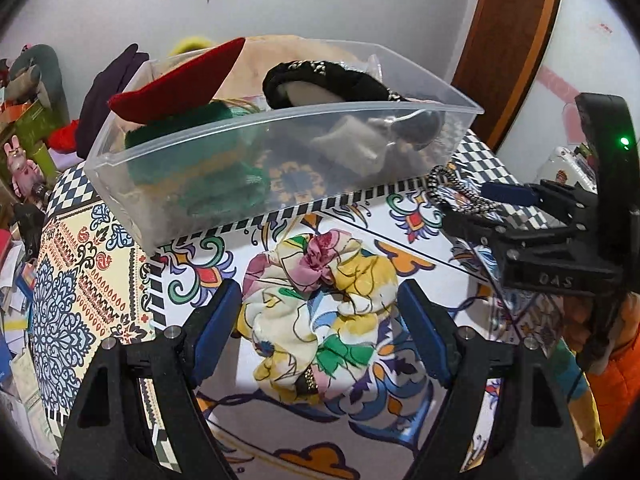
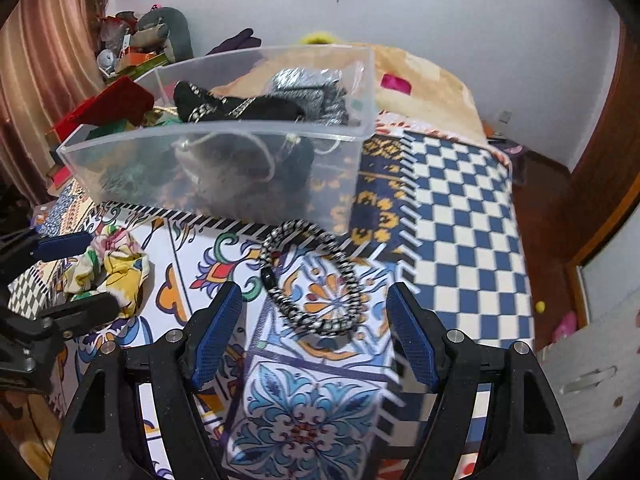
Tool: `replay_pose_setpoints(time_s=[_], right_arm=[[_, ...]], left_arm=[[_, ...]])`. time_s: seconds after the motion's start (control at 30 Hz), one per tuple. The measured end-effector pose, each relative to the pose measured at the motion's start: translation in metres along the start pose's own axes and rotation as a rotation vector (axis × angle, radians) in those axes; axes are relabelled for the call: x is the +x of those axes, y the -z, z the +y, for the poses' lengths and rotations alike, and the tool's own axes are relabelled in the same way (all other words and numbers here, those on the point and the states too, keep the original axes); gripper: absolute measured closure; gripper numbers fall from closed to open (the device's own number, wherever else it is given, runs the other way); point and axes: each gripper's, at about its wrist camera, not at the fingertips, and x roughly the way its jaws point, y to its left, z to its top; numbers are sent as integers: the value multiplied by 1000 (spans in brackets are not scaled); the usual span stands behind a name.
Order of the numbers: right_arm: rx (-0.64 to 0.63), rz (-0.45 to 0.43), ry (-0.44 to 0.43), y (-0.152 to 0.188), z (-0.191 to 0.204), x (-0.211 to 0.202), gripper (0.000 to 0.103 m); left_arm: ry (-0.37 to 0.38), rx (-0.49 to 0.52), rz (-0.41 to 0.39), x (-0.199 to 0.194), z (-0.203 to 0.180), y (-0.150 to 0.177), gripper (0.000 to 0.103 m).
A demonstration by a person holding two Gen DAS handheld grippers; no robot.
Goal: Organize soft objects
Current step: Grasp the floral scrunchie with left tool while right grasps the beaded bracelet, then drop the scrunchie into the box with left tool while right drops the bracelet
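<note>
A floral fabric scrunchie lies on the patterned bedspread between the open fingers of my left gripper; it also shows in the right wrist view. A black-and-white braided band lies on the spread just ahead of my open, empty right gripper; it shows in the left wrist view too. Behind both stands a clear plastic box holding a red cloth, green knit, a black studded band and grey items.
The bedspread has a blue checkered part on the right. Clutter, toys and boxes sit at the left beyond the bed. A wooden door is at the right. The right gripper's body shows in the left view.
</note>
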Motion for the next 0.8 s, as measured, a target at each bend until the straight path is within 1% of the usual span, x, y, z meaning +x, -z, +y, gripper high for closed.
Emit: replay_pose_setpoints(time_s=[0.07,0.13,0.17,0.23,0.27,0.4,0.43,0.5,0.53,0.6,0.7,0.8], right_arm=[[-9,-8,4,-1,2,1,31],[-7,-22,14,-1,4,0,38],[-5,-28,15,1,4,0,40],[-4,-38,11,1,5,-2,55],[0,-42,4,2,6,-3,59],[3,-46,-25,-1,11,-2,81],[4,-46,-28,-1,12,-2,83],[4,-50,-25,0,14,-3,88],[7,-53,-31,0,13,-4,88],[10,-57,-42,1,14,-6,89],[5,-75,-44,1,15,-15,89],[4,-101,-51,1,15,-27,89]], left_arm=[[-8,2,-6,2,0,-2,23],[-12,5,-12,5,-2,-2,23],[-14,2,-16,4,-3,-2,23],[-21,-10,-23,6,-2,-1,24],[-23,-17,-27,6,0,-1,26],[-36,-13,-40,7,-3,1,41],[-30,-15,-40,6,-3,1,44],[-14,-22,-34,4,-1,1,65],[-1,-27,-28,2,1,1,73],[19,-40,-22,1,2,0,79],[26,-41,-35,-7,3,0,82],[31,-31,-64,-21,2,-1,82]])
